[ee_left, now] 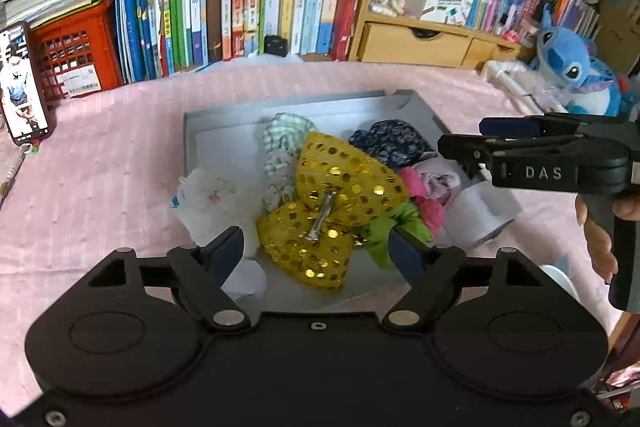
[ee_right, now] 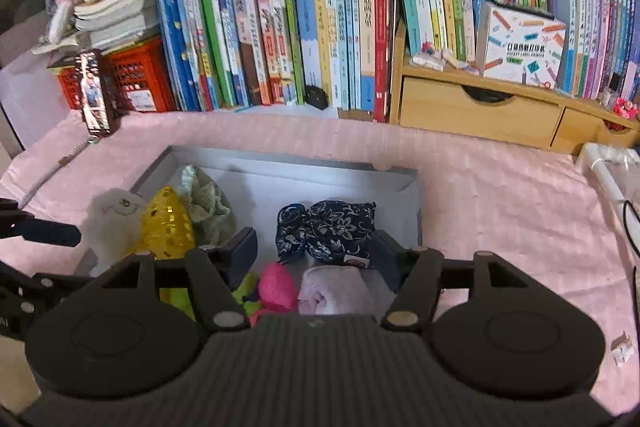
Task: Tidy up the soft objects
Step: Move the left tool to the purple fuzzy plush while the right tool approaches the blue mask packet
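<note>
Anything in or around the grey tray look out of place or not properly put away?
Yes. The white fluffy toy sits over the grey tray's left edge, partly out on the pink cloth. The yellow sequin bow lies clip side up on the pile. Nothing looks spilled or damaged.

Left gripper [ee_left: 316,247] tilted steeply downward, jaws parted wide, blue-padded fingers [ee_left: 228,247] clear of any contact, nothing clamped between them; right gripper [ee_right: 316,247] likewise angled down, jaws spread, pads pressing on nothing. In the left wrist view the right gripper enters from the right edge, fingers roughly level and pointing left; a hand [ee_left: 600,227] wraps its handle, fingertips showing at the grip.
</note>
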The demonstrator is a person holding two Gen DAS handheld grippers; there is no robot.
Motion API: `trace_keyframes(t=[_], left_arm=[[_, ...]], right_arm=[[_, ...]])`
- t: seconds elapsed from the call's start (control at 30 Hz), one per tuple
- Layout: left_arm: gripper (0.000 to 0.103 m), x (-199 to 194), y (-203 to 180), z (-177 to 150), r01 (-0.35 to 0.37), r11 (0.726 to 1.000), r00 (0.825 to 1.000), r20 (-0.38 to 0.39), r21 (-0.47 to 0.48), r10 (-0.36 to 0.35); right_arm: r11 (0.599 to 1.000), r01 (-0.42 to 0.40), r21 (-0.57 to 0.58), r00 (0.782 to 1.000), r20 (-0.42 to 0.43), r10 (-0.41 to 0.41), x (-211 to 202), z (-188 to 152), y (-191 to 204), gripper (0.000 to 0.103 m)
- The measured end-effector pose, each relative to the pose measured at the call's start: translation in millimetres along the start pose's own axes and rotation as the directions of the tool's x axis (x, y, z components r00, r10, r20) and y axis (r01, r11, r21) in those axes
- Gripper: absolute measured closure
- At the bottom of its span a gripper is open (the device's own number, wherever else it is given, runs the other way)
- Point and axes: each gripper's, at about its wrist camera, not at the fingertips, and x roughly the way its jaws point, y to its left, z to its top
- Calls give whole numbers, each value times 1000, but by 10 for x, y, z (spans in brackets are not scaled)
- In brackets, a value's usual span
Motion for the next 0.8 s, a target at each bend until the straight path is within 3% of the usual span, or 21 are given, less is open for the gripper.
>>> trace_keyframes(t=[0.47, 0.63, 0.8], left_arm=[[20, -581, -322, -299, 67, 995, 988, 137, 71, -77], [18, -777, -479, -566, 55, 994, 968, 240, 93, -76], [17, -914, -607, -866, 89, 993, 945, 310, 72, -108]], right_arm=[[999, -24, -44, 988, 152, 30, -732, -283, 109, 17], [999, -22, -36, 974, 224, 29, -988, -464, 102, 15], [1000, -4, -16, 960, 280, 8, -1205, -699, 68, 14]])
